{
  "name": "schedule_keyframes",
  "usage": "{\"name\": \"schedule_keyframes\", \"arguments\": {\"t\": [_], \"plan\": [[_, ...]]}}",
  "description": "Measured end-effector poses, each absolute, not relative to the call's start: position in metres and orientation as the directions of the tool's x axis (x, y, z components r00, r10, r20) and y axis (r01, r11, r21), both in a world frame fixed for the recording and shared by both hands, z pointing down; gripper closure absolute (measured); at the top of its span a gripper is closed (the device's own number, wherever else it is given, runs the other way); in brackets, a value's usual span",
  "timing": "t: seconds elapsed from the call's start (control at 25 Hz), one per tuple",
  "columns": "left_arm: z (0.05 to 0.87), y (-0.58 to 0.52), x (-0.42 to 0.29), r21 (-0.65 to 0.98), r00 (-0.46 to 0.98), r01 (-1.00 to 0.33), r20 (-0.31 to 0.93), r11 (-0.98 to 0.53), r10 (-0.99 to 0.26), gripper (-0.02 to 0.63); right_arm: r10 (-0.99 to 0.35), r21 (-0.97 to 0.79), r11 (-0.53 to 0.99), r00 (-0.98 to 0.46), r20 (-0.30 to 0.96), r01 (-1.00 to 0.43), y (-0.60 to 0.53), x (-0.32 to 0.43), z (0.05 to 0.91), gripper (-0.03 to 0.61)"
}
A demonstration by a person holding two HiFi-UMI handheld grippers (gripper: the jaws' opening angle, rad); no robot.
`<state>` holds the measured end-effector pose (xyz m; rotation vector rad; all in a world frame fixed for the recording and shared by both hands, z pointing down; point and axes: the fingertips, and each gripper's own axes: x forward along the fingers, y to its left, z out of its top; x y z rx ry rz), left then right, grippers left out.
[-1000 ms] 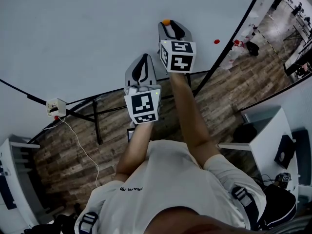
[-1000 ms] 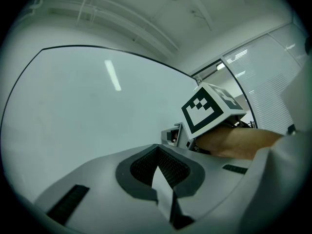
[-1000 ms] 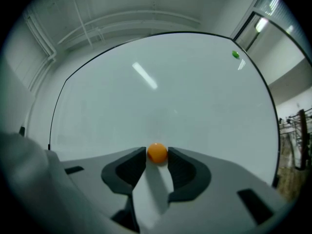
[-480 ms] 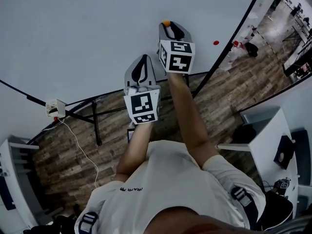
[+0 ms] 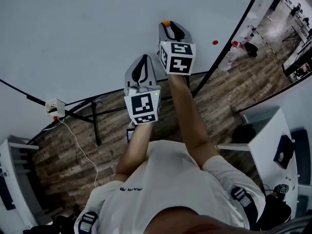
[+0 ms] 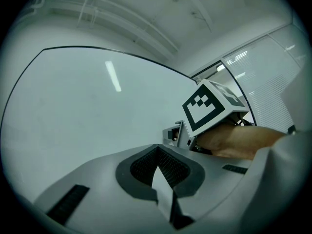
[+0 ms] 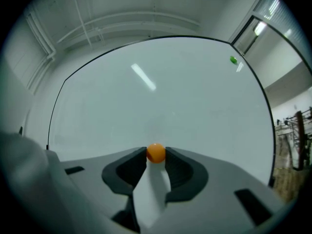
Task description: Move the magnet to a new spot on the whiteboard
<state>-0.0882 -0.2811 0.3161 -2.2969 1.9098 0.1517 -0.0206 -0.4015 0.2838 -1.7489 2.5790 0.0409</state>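
A small orange magnet (image 5: 166, 22) sits on the whiteboard (image 5: 87, 28), just past the tips of my right gripper (image 5: 168, 26). In the right gripper view the orange magnet (image 7: 156, 153) is wedged between the two jaw tips of the right gripper (image 7: 156, 156), whose pads touch it on both sides against the whiteboard (image 7: 161, 91). My left gripper (image 5: 142, 58) hangs lower and to the left, near the board's bottom edge. In its own view the left gripper (image 6: 157, 149) has its tips together with nothing between them.
A red magnet (image 5: 215, 42) sticks to the board near its right frame, and a green magnet (image 7: 233, 59) shows at the board's upper right. The board's dark stand (image 5: 96, 126) and a white cable box (image 5: 55, 107) lie below, over a wooden floor.
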Motion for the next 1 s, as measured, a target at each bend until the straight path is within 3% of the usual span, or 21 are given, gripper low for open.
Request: {"name": "schedule_keyframes", "arguments": {"t": [1.0], "plan": [[0.305,-0.265,-0.074,-0.046,0.216,-0.976,-0.193,-0.211,-0.957,0.611,-0.9,0.037,0.424,-0.425,-0.092,-0.905,-0.356,-0.006,0.275,0.451]]}}
